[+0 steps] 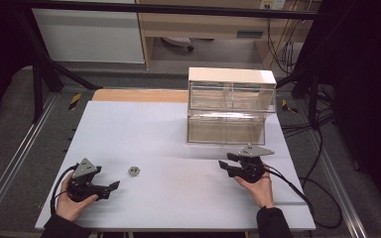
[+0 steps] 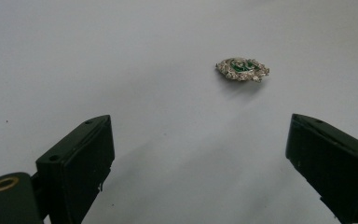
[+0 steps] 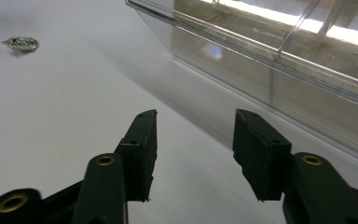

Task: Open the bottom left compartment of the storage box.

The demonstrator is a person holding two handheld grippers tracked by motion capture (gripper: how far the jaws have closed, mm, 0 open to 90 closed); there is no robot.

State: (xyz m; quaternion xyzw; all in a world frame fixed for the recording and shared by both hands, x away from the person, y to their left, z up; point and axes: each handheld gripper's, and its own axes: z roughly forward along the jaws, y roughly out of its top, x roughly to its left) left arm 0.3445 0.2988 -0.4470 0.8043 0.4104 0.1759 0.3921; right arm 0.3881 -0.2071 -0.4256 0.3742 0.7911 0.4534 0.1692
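— What is being carried by the white counter (image 1: pixel 178 148)?
— A jewelled brooch (image 1: pixel 134 171) near its front-left corner, a clear drawer cabinet (image 1: pixel 230 106) at the back-right.
— And the fingers?
— Both grippers, left (image 1: pixel 115 186) and right (image 1: pixel 224 165), are being held open, empty.

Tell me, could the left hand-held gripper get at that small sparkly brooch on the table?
Probably yes. The left hand-held gripper has its jaws wide open, and the brooch lies just ahead of them on bare table, slightly off to one side, nothing between.

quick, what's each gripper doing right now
Left gripper: open, holding nothing, the small brooch lies ahead of it.
Right gripper: open, holding nothing, beside the clear drawer box.
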